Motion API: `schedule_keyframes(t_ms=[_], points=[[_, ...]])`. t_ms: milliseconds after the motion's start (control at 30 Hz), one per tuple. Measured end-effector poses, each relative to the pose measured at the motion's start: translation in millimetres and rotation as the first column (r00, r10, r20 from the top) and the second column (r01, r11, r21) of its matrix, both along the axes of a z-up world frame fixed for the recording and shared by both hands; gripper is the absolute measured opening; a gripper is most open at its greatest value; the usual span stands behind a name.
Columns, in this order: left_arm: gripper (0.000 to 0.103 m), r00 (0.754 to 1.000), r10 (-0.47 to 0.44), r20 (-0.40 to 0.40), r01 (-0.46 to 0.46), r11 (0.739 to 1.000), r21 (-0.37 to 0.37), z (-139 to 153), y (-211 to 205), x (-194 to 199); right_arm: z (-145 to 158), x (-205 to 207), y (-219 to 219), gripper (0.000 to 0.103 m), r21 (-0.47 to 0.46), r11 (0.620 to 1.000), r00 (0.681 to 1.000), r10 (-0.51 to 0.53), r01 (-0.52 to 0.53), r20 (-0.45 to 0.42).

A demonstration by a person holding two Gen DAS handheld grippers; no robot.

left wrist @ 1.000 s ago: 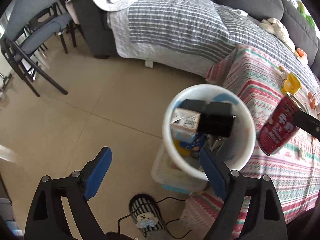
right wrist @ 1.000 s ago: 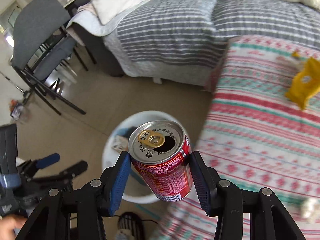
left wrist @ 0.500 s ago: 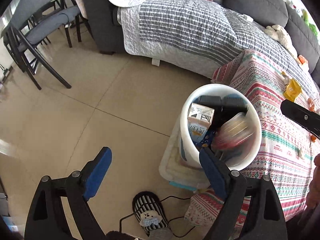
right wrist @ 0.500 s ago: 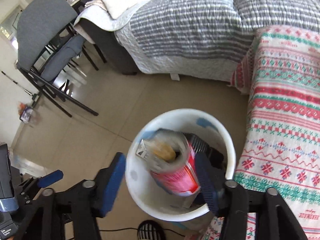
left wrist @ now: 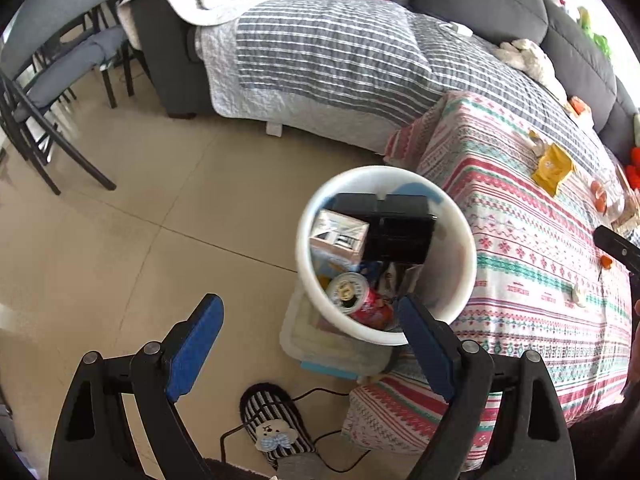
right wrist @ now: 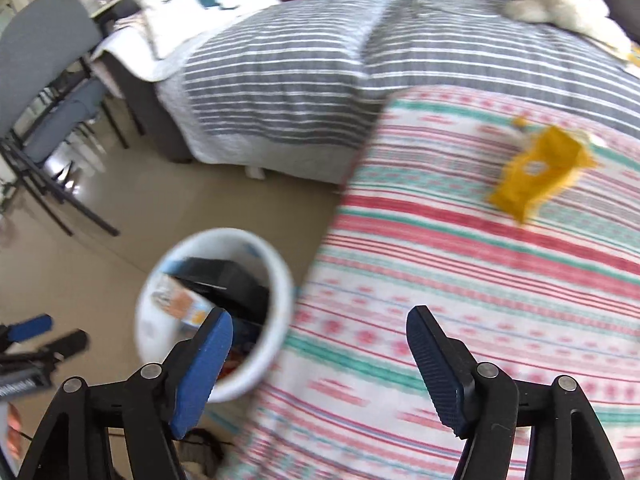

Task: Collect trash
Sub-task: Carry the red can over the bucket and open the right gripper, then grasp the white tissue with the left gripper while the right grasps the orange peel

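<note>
A white trash bucket (left wrist: 460, 240) stands on the floor beside the patterned table (left wrist: 540, 260). A red soda can (left wrist: 358, 298) lies inside it with a carton (left wrist: 338, 234) and a black box (left wrist: 396, 228). My left gripper (left wrist: 310, 320) is open and empty, above the floor just left of the bucket. My right gripper (right wrist: 320, 334) is open and empty, over the table's edge; the bucket (right wrist: 276, 320) is at its lower left. A yellow wrapper (right wrist: 536, 170) lies on the tablecloth ahead; it also shows in the left wrist view (left wrist: 554, 166).
A sofa with a grey striped blanket (left wrist: 340, 52) runs behind the table. Grey chairs (left wrist: 48, 80) stand at the left. A striped slipper (left wrist: 276, 428) and a cable lie on the floor near the bucket. Small orange bits (left wrist: 600, 196) sit at the table's far side.
My right gripper opened and let the red can drop into the bucket. It then swung right, over the table. The left gripper stayed open beside the bucket.
</note>
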State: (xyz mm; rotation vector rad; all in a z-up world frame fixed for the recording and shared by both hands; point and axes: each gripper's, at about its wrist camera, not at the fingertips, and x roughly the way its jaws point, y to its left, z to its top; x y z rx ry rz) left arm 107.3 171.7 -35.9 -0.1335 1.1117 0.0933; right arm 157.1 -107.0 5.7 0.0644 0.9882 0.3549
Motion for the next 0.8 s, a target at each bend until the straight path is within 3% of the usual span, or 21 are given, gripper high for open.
schedule_keyframes(t_ms=[367,567,800], points=[[0.091,0.988,-0.152,-0.021,0.153,0.988,0.026,-5,-86,16,-17,-16,-140,0.083,-0.058,0.980,0.982,-0.190,0.189,-0.009],[0.091,0.958,-0.279,-0.067,0.276,0.960,-0.045,-14,-158,27,-36,-21,-202,0.083,-0.090,0.946,0.945,-0.318,0.311,-0.081],[0.091,0.922,-0.377,-0.093,0.369,0.925,-0.091,-24,-237,37,-44,-31,-243,0.083,-0.121,0.928,0.926,-0.364,0.352,-0.097]])
